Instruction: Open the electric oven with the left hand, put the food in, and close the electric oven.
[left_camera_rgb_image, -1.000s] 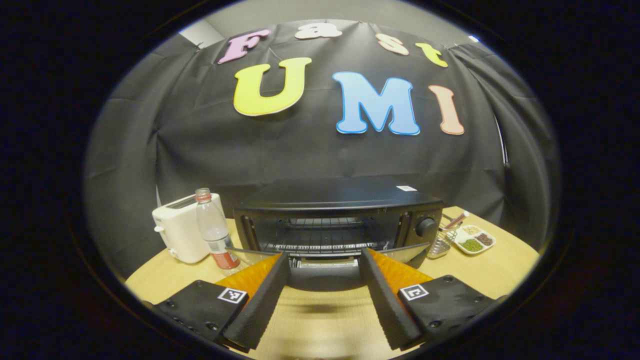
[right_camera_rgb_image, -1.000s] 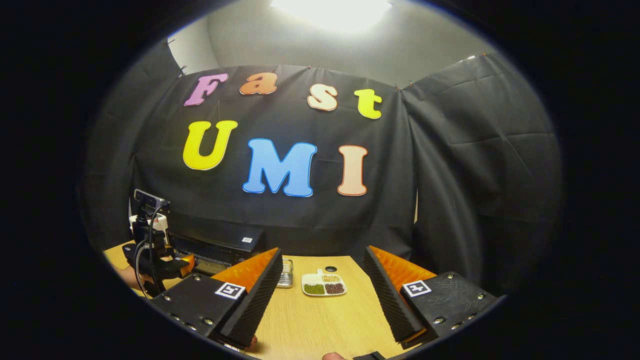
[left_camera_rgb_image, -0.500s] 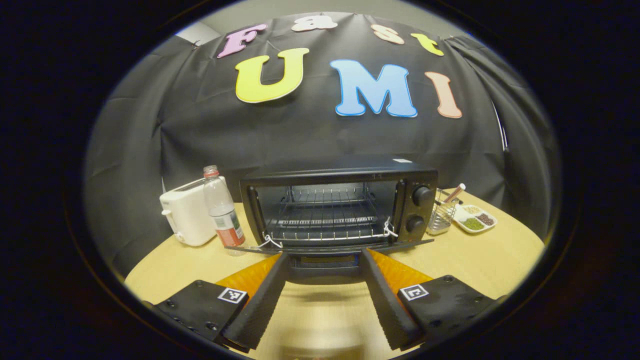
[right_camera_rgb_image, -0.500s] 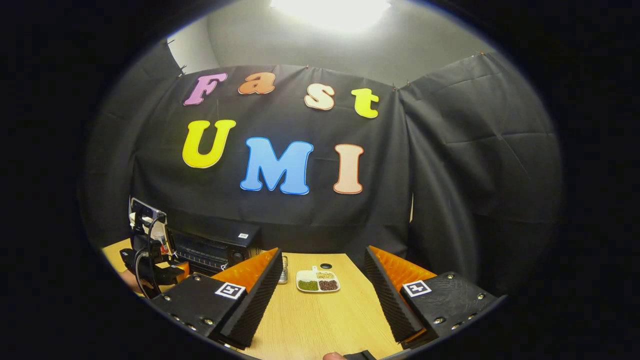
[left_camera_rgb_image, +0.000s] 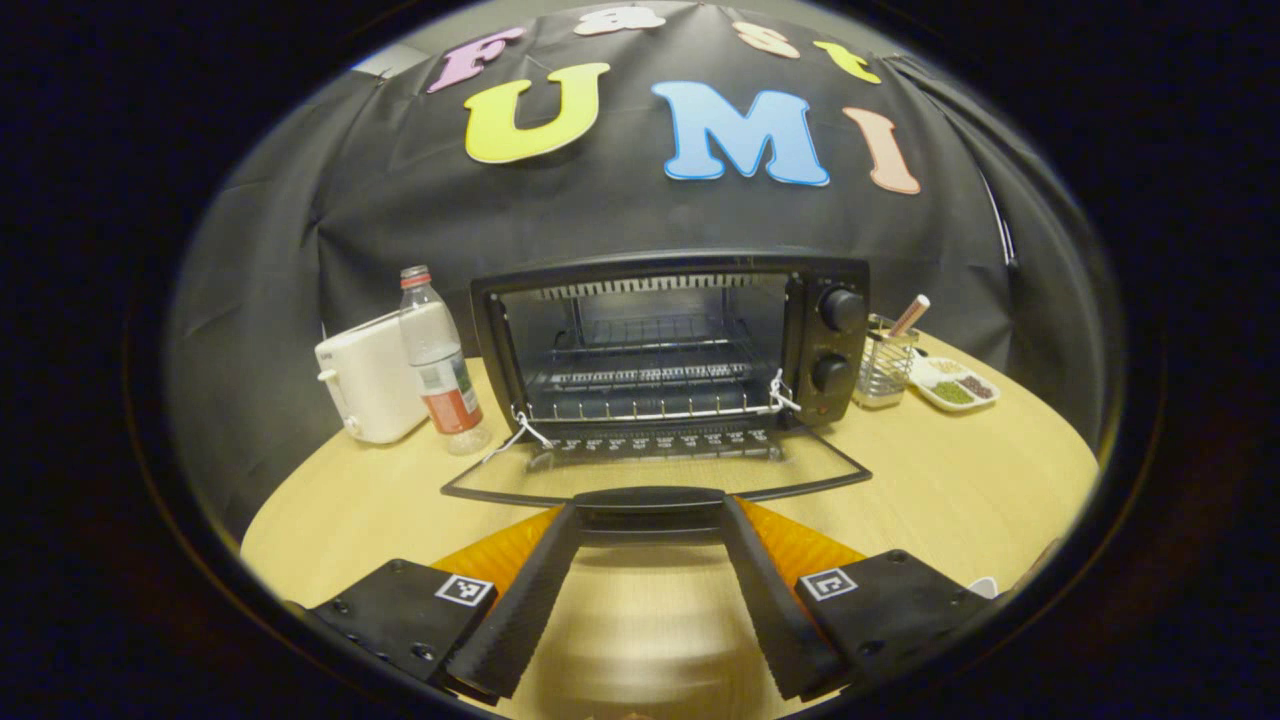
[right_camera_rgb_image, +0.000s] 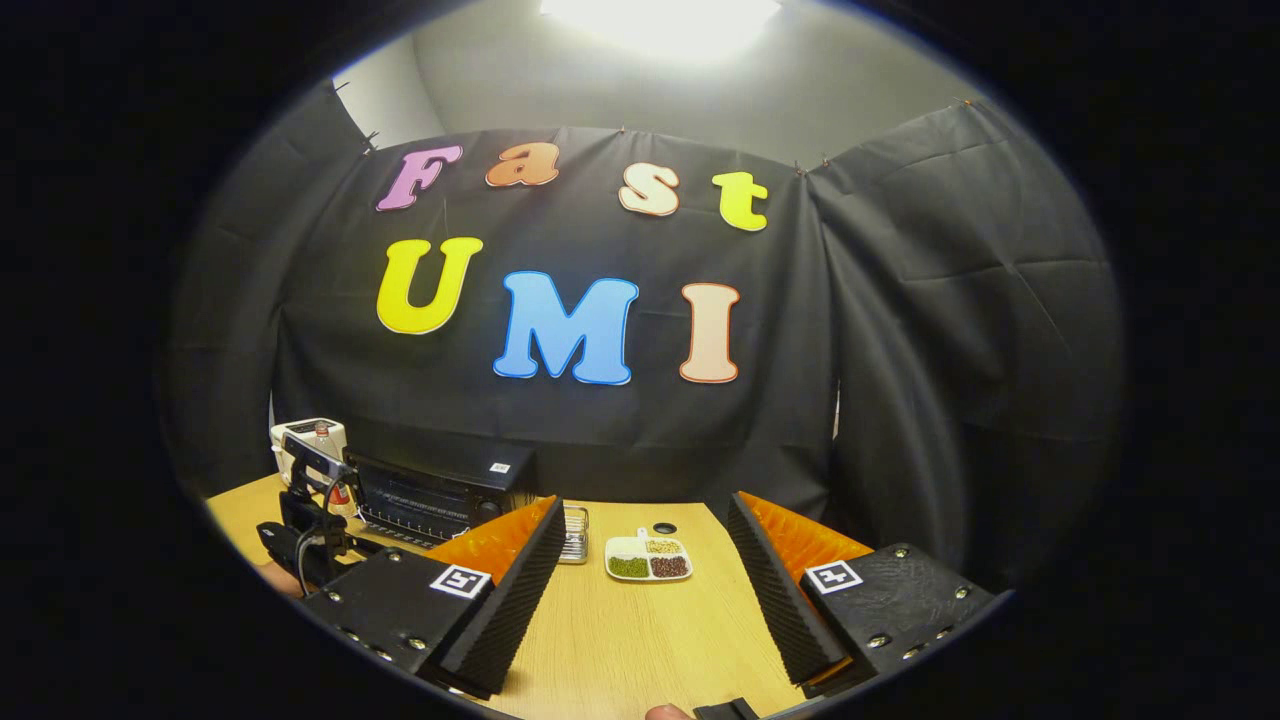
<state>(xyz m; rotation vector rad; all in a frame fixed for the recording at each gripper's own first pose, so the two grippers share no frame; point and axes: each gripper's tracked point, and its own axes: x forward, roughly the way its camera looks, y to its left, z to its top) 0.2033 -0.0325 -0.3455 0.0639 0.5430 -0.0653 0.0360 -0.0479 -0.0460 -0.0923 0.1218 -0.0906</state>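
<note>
Black and boxy, the electric oven stands toward the far edge of the round wooden table, its glass door dropped flat onto the tabletop and the wire rack inside bare. The left gripper sits at the door's near edge, its jaws apart with the door handle between the fingertips; whether they press on it cannot be told. Left of the oven stand a clear bottle and a white toaster, close together near the table's left edge. Right of the oven are a wire basket with a stick in it and a divided dish of beans beyond that. In the right gripper view, the right gripper hovers over the table with jaws wide apart and nothing between them.
</note>
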